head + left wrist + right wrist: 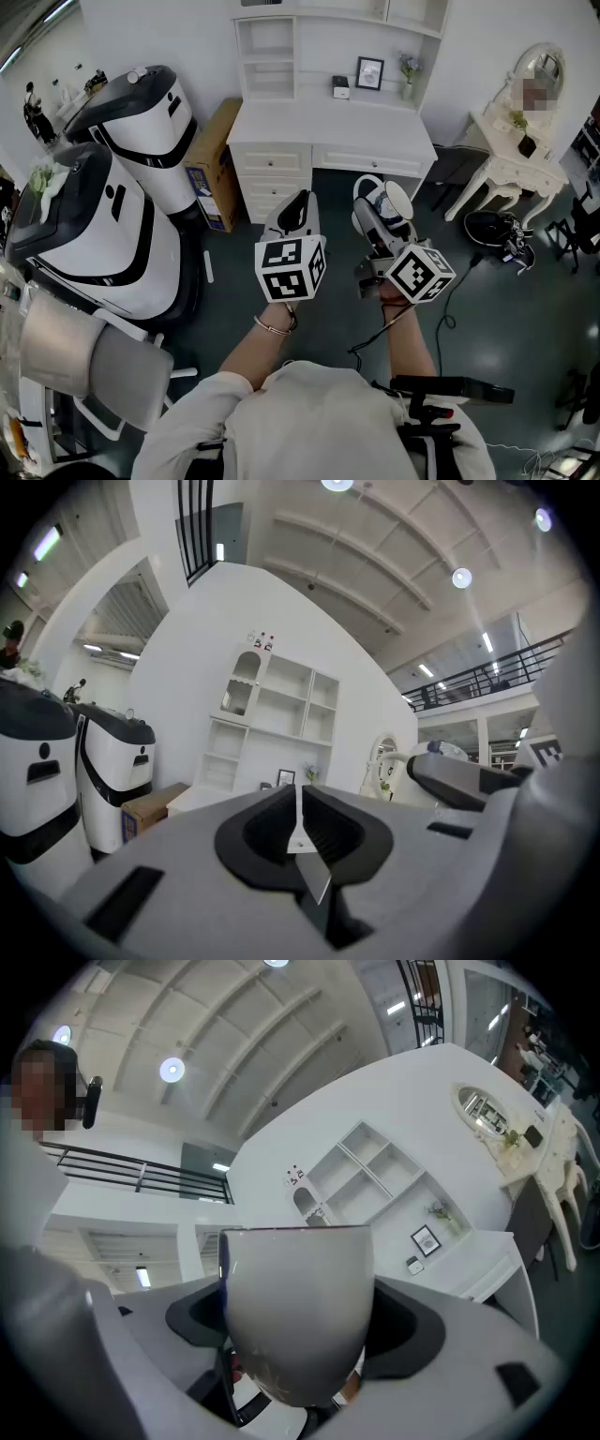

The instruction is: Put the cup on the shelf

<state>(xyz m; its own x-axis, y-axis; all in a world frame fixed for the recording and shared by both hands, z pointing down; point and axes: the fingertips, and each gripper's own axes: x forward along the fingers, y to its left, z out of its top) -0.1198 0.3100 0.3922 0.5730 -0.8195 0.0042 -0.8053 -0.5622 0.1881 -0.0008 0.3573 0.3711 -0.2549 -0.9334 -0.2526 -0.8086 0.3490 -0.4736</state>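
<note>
1. the right gripper [375,223] has its jaws spread wide and clamped on the sides of the cup [386,200]. the cup is in the air, near us, well apart from the shelf [267,56].
2. the left gripper [295,214] is empty, with its jaws together. it is just to the left of the right gripper.
3. we judge the step in hand to be carrying the cup forward to the shelf. we hold the clamp firm, because the cup wall looks smooth and rounded and may slip.
4. we aim for an open compartment above the desk [328,127]. we steer clear of the picture frame [369,72] and the flower vase [408,75] at the far right of the desk top.
5. we level the cup before lowering it so that its base lands flat. we part the jaws only once the cup rests on the shelf.
6. the head view shows the route, both grippers and the desk. it does not show how the pads meet the cup.
7. the right gripper view shows the cup filling the gap between the jaws, with the shelf far behind it. the left gripper view shows its pads meeting with nothing between them.
</note>
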